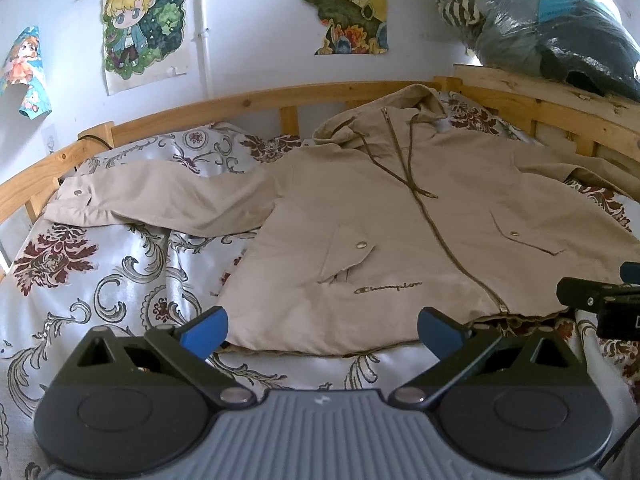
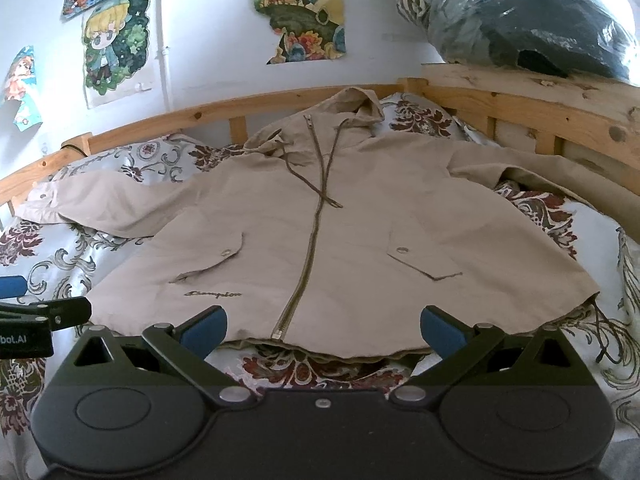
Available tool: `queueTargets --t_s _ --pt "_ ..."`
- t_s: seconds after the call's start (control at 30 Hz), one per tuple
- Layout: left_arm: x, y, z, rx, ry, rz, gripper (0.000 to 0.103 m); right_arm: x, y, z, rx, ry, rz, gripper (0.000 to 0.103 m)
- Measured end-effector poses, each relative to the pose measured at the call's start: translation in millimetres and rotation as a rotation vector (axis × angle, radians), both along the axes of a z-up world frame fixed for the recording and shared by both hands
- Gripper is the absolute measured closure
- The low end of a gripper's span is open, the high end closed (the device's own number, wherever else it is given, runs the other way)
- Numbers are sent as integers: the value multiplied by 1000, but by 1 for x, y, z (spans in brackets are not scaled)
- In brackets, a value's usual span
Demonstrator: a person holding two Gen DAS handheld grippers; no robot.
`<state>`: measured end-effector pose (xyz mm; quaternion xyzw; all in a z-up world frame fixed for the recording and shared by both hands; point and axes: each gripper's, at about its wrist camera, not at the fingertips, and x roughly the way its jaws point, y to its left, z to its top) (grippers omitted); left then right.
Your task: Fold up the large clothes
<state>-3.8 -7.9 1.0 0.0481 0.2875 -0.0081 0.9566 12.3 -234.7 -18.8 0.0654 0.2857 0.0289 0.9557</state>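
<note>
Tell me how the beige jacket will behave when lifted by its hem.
The beige jacket looks thin and creased, so it will likely droop between grip points. Its spread left sleeve would probably trail behind. The glossy bedspread suggests it may slide easily.

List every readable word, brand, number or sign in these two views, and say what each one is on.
"Champion": stitched script on the lower front of the beige jacket.
"bot.AI": white print on the black body of the left claw, seen at the right wrist view's left edge; the start is cut off.
Wall posters: drawings only, no legible text.
White mark on the right claw's body: cut off, unreadable.
</note>
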Motion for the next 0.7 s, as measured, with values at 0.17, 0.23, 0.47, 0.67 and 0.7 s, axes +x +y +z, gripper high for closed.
queueTargets --t_s 0.17,0.23,0.47,0.67,0.7 --pt "1 -2 -2 11 14 8 1 0 0 -1 1 2 0 1" --pt "1 -2 -2 12 14 8 1 1 -1 -1 4 5 0 1" --pt "0 -3 -2 22 9 5 1 1 -1 -1 5 5 0 1" --pt "0 -3 -1 21 9 4 1 0 0 -3 9 9 0 1" --pt "0 -3 -1 21 10 4 1 0 -1 -3 9 9 0 1"
